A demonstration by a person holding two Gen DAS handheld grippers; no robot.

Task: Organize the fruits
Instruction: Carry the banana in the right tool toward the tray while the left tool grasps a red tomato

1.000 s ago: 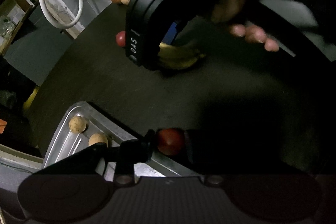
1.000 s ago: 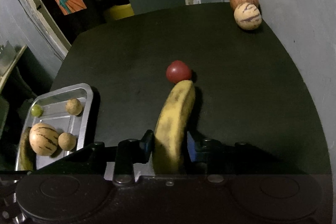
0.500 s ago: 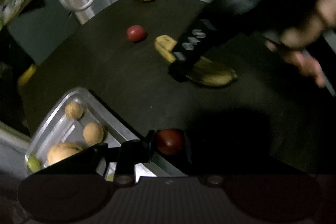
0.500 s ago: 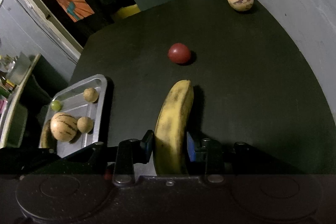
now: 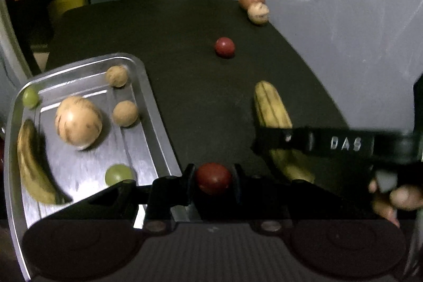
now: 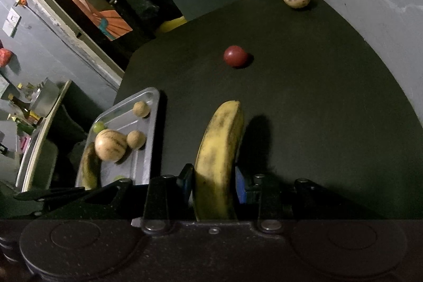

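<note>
Banana (image 6: 220,157), near end hidden in the right gripper (image 6: 212,185), clamped above the table (image 6: 304,102). Left gripper (image 5: 212,177) pinches a red fruit (image 5: 213,178) by the tray (image 5: 148,86) edge. Both tilt down.

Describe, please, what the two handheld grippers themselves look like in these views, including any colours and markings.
Both grippers are matte black, with a ribbed housing, two round caps and two metal screw heads near the camera. The left gripper has black fingers. The right gripper has blue pads on its fingers. Seen from the left wrist, its side bears pale raised letters, DAS. No sleeve or cable is visible; only bare fingers show.
</note>
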